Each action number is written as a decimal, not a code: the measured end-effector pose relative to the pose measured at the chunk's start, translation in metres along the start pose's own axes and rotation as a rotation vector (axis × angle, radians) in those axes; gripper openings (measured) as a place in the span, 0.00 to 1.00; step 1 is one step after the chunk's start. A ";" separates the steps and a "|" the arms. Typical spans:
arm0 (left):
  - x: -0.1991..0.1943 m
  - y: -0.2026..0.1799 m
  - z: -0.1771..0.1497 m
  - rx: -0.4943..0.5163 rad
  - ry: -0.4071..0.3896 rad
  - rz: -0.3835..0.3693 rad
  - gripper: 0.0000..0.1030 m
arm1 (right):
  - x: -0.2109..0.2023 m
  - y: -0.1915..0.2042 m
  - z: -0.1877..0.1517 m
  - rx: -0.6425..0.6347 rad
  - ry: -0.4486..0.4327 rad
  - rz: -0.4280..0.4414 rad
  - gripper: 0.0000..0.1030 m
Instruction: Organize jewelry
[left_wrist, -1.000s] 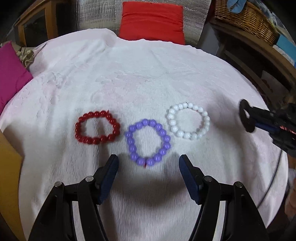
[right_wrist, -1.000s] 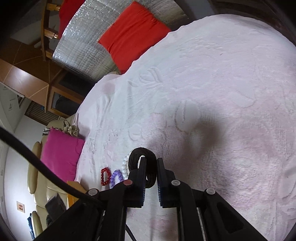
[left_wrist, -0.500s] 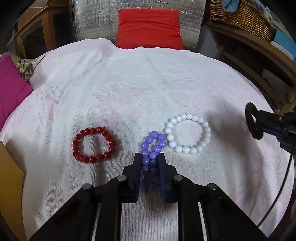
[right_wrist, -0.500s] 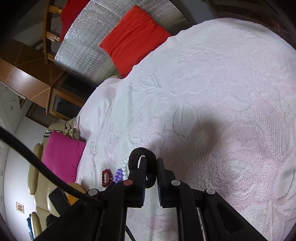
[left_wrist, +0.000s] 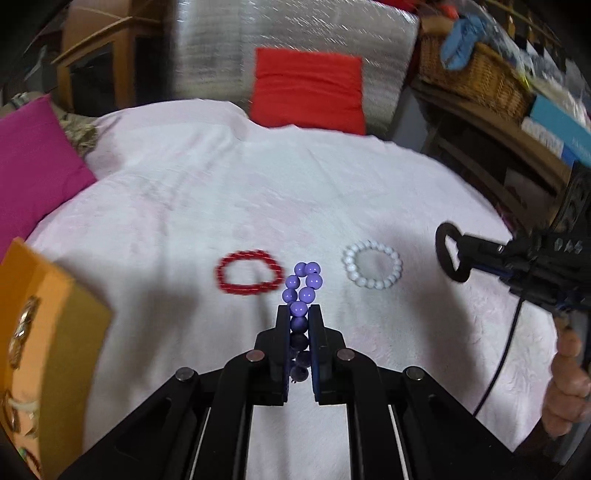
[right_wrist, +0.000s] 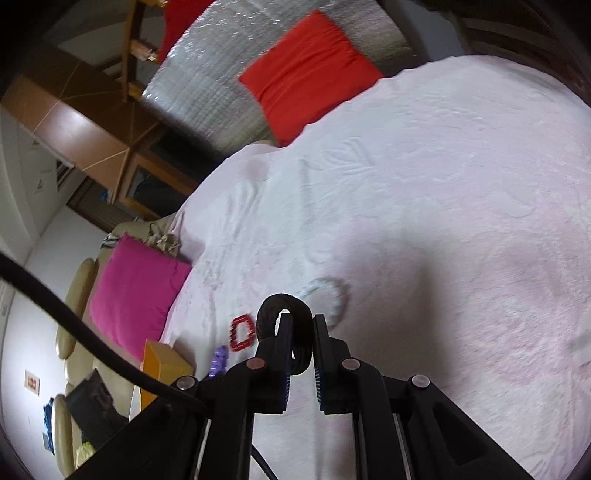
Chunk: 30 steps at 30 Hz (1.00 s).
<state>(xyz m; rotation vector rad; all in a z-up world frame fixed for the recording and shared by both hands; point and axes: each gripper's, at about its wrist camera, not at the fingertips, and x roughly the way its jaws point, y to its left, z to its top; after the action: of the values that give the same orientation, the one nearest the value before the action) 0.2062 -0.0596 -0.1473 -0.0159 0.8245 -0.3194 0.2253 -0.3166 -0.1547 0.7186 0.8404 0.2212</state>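
Observation:
My left gripper (left_wrist: 299, 314) is shut on the purple bead bracelet (left_wrist: 303, 286) and holds it lifted above the white cloth; its loop sticks out past the fingertips. A red bead bracelet (left_wrist: 246, 271) and a white bead bracelet (left_wrist: 372, 268) lie flat on the cloth beyond it. My right gripper (right_wrist: 302, 323) is shut on a black bracelet (right_wrist: 284, 308); it shows in the left wrist view (left_wrist: 451, 254) at the right, above the cloth. The right wrist view also shows the red bracelet (right_wrist: 242, 332), the white one (right_wrist: 328, 299) and the purple one (right_wrist: 218, 360).
An orange box (left_wrist: 40, 354) holding jewelry stands at the left edge of the table; it also shows in the right wrist view (right_wrist: 162, 365). A red cushion (left_wrist: 306, 90), a magenta cushion (left_wrist: 33, 170) and a wicker basket (left_wrist: 476, 75) lie beyond the table.
My left gripper closed on the purple bracelet and has lifted it off the cloth, drawing back and left. The orange box has come into view. The right gripper keeps holding the black bracelet.

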 end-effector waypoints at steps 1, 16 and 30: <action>-0.007 0.005 0.000 -0.009 -0.014 0.004 0.09 | 0.001 0.004 -0.002 -0.006 0.001 0.007 0.11; -0.060 0.058 -0.025 -0.065 -0.109 0.116 0.09 | 0.026 0.100 -0.056 -0.169 0.046 0.102 0.11; -0.022 0.019 -0.023 0.041 -0.046 0.119 0.09 | 0.038 0.060 -0.053 -0.143 0.109 -0.113 0.11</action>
<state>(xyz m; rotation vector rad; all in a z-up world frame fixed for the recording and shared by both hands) 0.1811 -0.0324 -0.1494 0.0639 0.7700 -0.2224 0.2168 -0.2290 -0.1620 0.5274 0.9561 0.2185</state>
